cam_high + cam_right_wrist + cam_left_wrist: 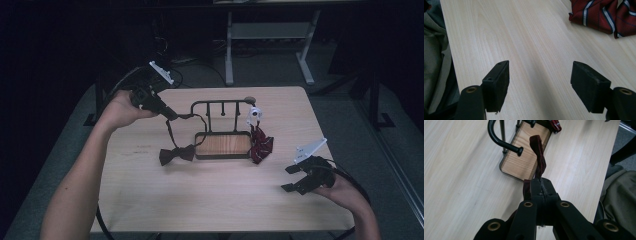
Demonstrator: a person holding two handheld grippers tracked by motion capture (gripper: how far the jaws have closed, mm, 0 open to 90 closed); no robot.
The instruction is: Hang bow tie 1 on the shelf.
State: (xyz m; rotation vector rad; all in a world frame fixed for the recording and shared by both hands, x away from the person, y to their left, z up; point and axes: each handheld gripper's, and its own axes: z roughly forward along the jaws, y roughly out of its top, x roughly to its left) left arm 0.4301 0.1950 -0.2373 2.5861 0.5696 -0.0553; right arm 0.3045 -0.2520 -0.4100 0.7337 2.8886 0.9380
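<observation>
A dark maroon bow tie (pixel 176 154) lies on the table left of a black hook rack (pixel 222 103) with a wooden base (pixel 223 145). Its strap (pixel 187 117) rises to my left gripper (pixel 170 114), which is shut on it above the table at the rack's left end. In the left gripper view the strap (pixel 539 152) stands twisted out of the shut left gripper (pixel 541 185), close to a rack hook (pixel 504 142). A red striped bow tie (pixel 261 142) hangs at the rack's right end. My right gripper (pixel 290 178) sits open and holds nothing near the front right.
A small white clip (pixel 254 113) sits on the rack's right end above the striped tie (pixel 599 15). The light wooden table (pixel 210 200) has bare room in front of the rack. A desk frame (pixel 270 45) stands on the floor behind.
</observation>
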